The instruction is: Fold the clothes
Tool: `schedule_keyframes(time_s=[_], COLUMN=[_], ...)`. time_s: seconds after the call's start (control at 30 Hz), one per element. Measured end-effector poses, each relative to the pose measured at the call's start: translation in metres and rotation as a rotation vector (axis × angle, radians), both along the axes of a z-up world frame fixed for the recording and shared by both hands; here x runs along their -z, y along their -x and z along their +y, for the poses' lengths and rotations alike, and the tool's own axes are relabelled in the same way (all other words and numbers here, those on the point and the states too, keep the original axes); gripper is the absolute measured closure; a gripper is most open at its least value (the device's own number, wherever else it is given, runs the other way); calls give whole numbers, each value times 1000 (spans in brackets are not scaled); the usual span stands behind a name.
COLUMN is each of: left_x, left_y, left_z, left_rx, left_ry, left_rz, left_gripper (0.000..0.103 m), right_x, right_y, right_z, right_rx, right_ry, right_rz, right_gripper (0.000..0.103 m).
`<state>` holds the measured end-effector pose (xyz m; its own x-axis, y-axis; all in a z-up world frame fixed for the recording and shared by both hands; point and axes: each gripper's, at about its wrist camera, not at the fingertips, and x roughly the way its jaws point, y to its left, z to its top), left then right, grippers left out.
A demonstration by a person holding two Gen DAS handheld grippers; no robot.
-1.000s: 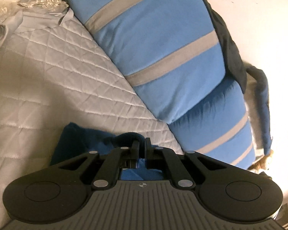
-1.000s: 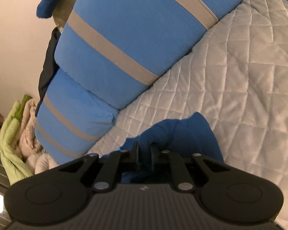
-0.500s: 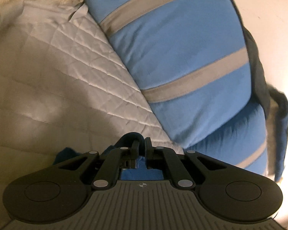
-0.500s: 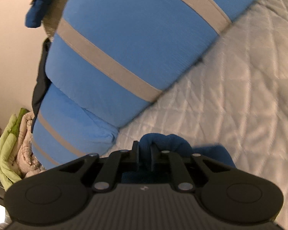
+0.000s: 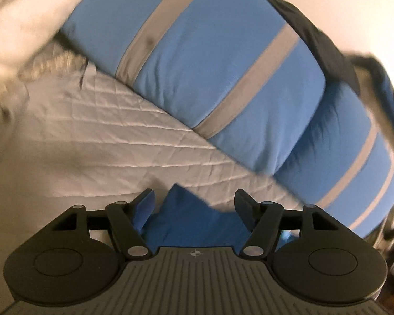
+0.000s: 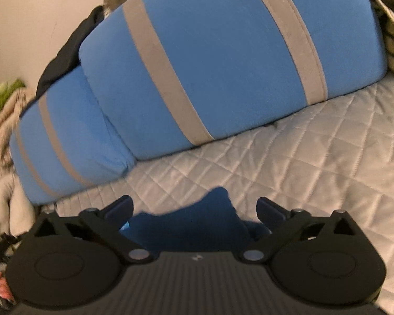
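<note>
**Both grippers letting go of the blue cloth**

The cloth (image 5: 194, 220) you are folding is dark blue and lies on the quilt (image 5: 113, 136), right under both grippers. In your left wrist view a peak of it pokes up between the fingers, at about 6 o'clock in the picture. In your right wrist view the cloth (image 6: 197, 223) shows the same way, a dark point rising in the gap at 6 o'clock.

Your left gripper (image 5: 194, 199) is opening. Its jaws stand apart with the cloth between them, and neither pad presses on it. Your right gripper (image 6: 194, 204) is opening too, jaws spread wide, and the cloth sits loose in the gap with bare quilt (image 6: 315, 157) on either side.

Past the cloth, toward 12 o'clock, two blue pillows with grey stripes lie along the far edge of the quilt. In the left view the big pillow (image 5: 210, 60) fills 12 o'clock and the second pillow (image 5: 349, 157) sits at 3 o'clock. In the right view the big pillow (image 6: 236, 60) is at 12 and the second pillow (image 6: 65, 147) at 9. A dark garment (image 6: 63, 55) is tucked behind them at 10 o'clock. The left view is blurred.
</note>
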<state>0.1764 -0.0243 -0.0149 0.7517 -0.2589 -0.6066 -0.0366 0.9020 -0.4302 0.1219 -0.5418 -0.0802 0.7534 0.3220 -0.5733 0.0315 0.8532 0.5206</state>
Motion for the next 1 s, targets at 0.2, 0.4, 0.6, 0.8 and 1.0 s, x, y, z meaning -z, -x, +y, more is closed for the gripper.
schedule_keyframes(time_s=[0.2,0.4,0.6,0.8,1.0], left_x=[-22,-50,-84,-111,-89], left_y=[44,87,125,164,188], left_z=[-2,19,42,63,63], left_rx=[88,94,84,96,115], left_ry=[-212,-214,-204,-220,-188], left_rz=[-60,-104,-156,-199,-171], left_gripper=[36,36,35,27,26], right_x=[-15,-38,-85,-145,-108], right_y=[38,83,133,186,214], right_z=[-10,-28,-58,-90,-106], right_rx=[-39,-60,-42,-35,-93], right_ry=[140,229,216,228,147], right_rz=[34,43,8,-37,62], right_gripper=[0,0,0,0,0])
